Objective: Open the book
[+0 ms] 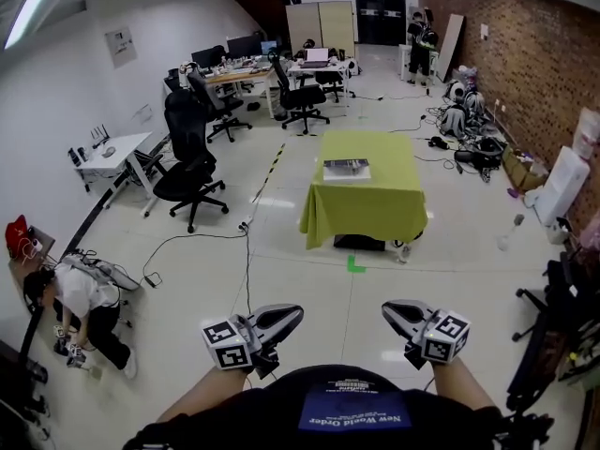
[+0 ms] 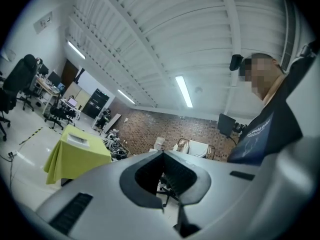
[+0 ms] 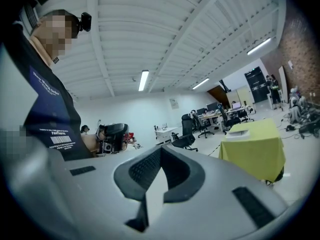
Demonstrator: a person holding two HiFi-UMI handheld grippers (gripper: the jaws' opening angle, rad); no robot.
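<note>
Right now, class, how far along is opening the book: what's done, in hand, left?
Done: nothing; the book lies apparently closed on the green-draped table. In hand: nothing; the left gripper and right gripper are shut, empty, well short of the table. Left: approach, then open the book.

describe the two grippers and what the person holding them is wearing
The left gripper and right gripper match: smooth light grey shells tapering to a beak, lined with dark ribbed pads. Each carries a white cube printed with black square markers. No cables show. The person wears a dark top with a blue panel of white print; the forearms are bare.
</note>
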